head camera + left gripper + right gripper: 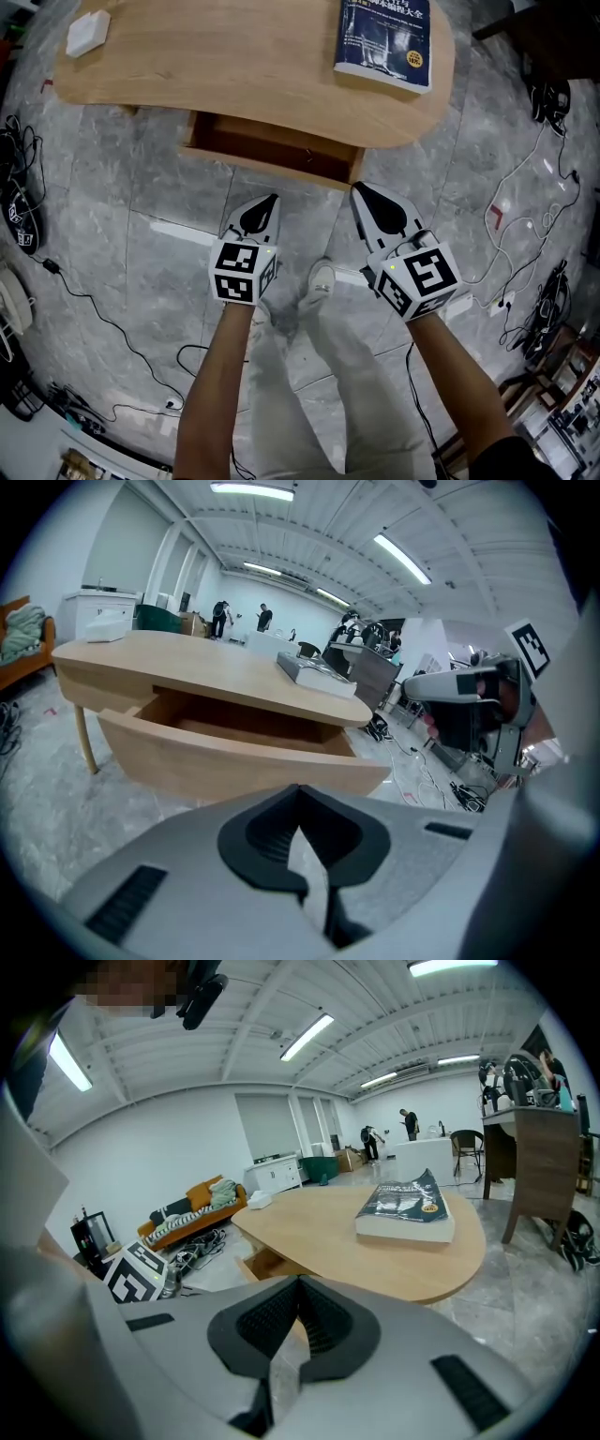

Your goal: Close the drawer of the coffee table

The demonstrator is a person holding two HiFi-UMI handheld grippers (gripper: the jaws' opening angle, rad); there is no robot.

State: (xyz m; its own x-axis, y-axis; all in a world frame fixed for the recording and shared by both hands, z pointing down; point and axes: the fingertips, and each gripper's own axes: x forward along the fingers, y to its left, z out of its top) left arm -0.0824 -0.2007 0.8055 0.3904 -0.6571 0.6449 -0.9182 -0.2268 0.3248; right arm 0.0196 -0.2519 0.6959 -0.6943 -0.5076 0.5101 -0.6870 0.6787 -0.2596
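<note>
Forearms rise from the bottom edge of the head view, with the person's legs and one shoe (321, 278) between them on the grey stone floor. Just above, at mid-frame, the left gripper (269, 204) and the right gripper (363, 196) both point up-frame toward the furniture. Each gripper's own view shows its dark pads pressed together with nothing caught between them, so both are clenched and empty. Beyond their tips the drawer (272, 152) hangs pulled out from under the coffee table (234, 70), its front board facing the person and its bare inside showing. The left tip stops a little short of that board, near its middle. The right tip sits at the board's right-hand corner, and whether it touches cannot be settled. Farther up, a thick book (386, 36) lies on the tabletop at upper right and a small white box (87, 33) at upper left. Loose cables (525, 202) trail along the frame's right side. The likely trouble is an uneven shove. If the corner takes the force alone, the drawer may skew on its runners and bind, or the narrow closed tip may skid off the curved front. A hard push could also slide the light table itself and jolt the book.
</note>
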